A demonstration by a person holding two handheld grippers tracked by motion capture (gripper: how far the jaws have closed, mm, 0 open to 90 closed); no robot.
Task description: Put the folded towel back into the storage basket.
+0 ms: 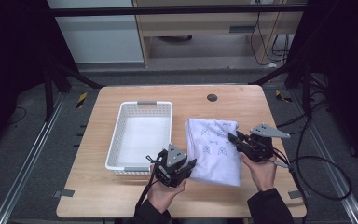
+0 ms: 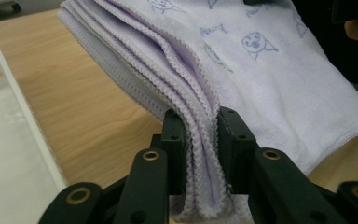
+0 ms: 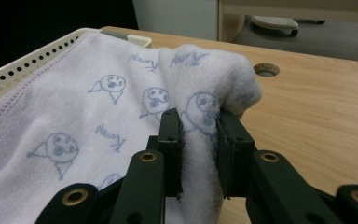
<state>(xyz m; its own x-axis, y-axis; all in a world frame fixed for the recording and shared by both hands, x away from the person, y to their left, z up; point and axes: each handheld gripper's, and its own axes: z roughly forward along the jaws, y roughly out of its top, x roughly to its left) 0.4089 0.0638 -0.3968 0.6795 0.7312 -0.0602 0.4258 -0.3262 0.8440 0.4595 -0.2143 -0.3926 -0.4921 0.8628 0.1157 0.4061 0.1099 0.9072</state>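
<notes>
At the left of the wooden table, a white perforated basket sits with its long side running away from the person, its floor bare. Just right of its near corner, the person's left hand comes in from the bottom edge, sleeve dark, wrist bent so the left gripper angles forward and to the right. In the left gripper view its 2 black jaws stand close together and pinch the stacked, scalloped edges of a folded pale lilac towel, several layers squeezed between the pads; the cloth rises off the wood there and slopes back down toward the far side.

The towel lies between the 2 hands, right beside the basket, a rectangle printed with small blue drawings and script. Its near left corner is at the left gripper, its right edge at the right one.

The right hand reaches in from the lower right, forearm slanting up and inward, holding the right gripper pointed left across the towel's far right part. In the right gripper view the jaws are closed on a bunched fold of the towel, which bulges above the pads. A round hole in the tabletop lies beyond the cloth.
</notes>
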